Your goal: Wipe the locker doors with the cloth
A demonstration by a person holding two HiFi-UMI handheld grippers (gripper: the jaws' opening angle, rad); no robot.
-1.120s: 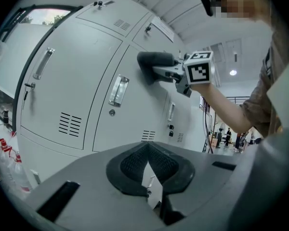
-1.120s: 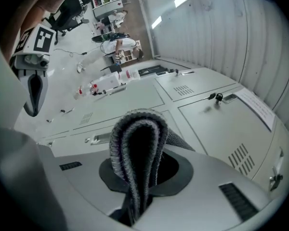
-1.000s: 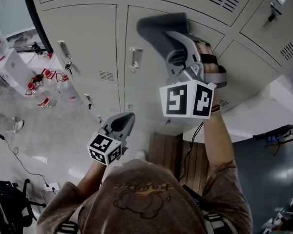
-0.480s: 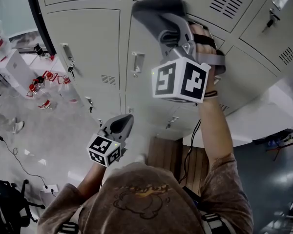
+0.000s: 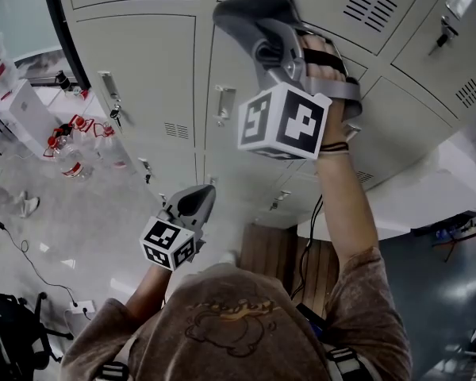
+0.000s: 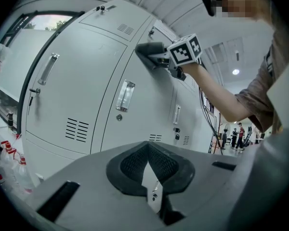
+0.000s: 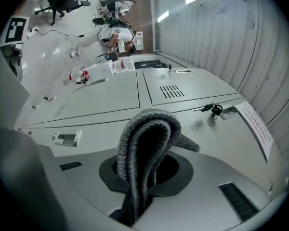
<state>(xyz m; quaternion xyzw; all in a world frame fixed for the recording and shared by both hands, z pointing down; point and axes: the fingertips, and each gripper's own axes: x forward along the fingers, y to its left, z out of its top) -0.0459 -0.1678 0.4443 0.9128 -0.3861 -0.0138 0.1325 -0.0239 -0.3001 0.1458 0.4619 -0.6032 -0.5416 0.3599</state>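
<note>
no legible print here: a white sticker on a locker door carries lines too small to read, and the person's shirt shows only a blurred graphic.

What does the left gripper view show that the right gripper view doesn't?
Only the left gripper view looks along the left gripper, its jaws together and empty. It also shows the right gripper from outside, with the person's arm. Only the right gripper view shows a key in a lock and a printed label. Both show the cloth clamped in the right jaws, and the grey locker doors.
</note>
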